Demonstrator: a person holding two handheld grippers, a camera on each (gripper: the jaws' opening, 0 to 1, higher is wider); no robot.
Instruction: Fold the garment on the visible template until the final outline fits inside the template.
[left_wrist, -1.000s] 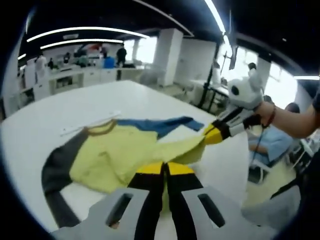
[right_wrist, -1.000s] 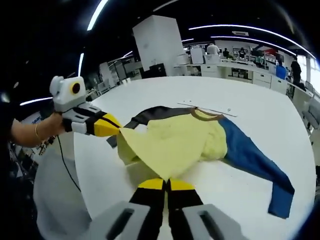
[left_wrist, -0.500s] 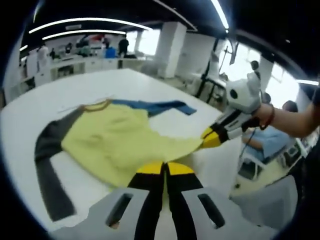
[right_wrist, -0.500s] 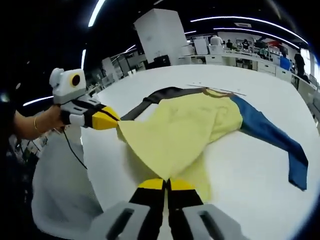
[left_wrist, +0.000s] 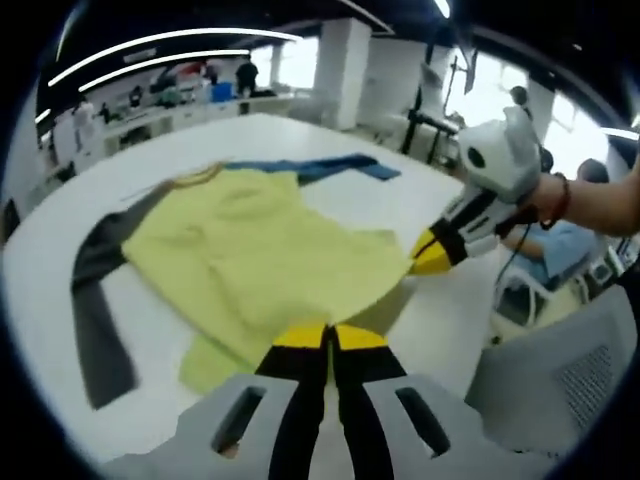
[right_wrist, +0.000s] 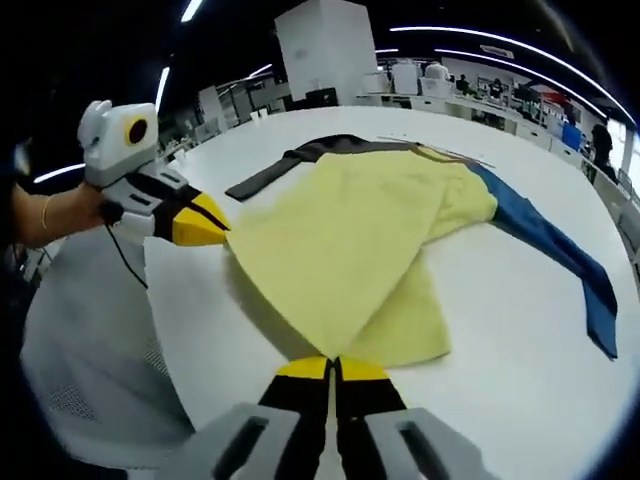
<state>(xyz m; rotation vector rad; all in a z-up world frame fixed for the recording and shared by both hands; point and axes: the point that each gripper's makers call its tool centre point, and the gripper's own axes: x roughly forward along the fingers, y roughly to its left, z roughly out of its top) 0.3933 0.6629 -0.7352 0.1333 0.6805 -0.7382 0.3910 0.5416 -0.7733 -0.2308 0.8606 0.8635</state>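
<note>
A long-sleeved garment lies on the white table (left_wrist: 440, 200), with a yellow body (left_wrist: 250, 250), a grey sleeve (left_wrist: 95, 310) and a blue sleeve (left_wrist: 320, 168). My left gripper (left_wrist: 327, 336) is shut on the yellow hem at the near edge. From the right, my right gripper (left_wrist: 432, 257) holds the hem's other corner. In the right gripper view the yellow body (right_wrist: 340, 230) spreads out ahead, the blue sleeve (right_wrist: 560, 255) trailing right and the grey sleeve (right_wrist: 290, 165) lying far left. There my right gripper (right_wrist: 335, 368) is shut on the hem, and my left gripper (right_wrist: 203, 226) pinches the corner.
A grey mesh chair (left_wrist: 560, 385) stands just off the table's near edge, also seen as the chair (right_wrist: 90, 340) under the left hand. A seated person (left_wrist: 555, 270) is beyond it. Benches and standing people (left_wrist: 240, 80) line the far wall.
Both grippers have pulled the hem back toward the near table edge. The yellow body, bunched a second ago, now lies stretched and flatter, with a folded under-layer showing near the hem.
</note>
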